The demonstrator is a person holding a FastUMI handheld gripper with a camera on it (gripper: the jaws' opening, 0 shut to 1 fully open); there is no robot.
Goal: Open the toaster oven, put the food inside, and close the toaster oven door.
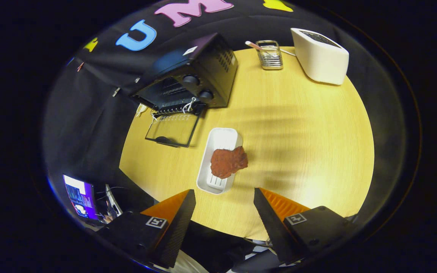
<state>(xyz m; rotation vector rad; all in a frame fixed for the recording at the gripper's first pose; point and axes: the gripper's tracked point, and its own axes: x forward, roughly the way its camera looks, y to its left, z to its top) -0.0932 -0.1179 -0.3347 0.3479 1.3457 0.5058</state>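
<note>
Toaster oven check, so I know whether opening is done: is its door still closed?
No: the toaster oven has its glass door folded down onto the table, far beyond the open gripper.

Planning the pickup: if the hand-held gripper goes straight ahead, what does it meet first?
Probably the white tray holding the reddish food piece, just ahead of the open hand-held gripper; depth is uncertain.

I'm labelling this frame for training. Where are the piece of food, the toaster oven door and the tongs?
Piece of food (228, 162): gripper view, middle of the reddish-brown lump on the white tray.
Toaster oven door (172, 129): gripper view, glass pane of the opened door.
Tongs (224, 203): gripper view, open gap midway between the fingertips.
</note>
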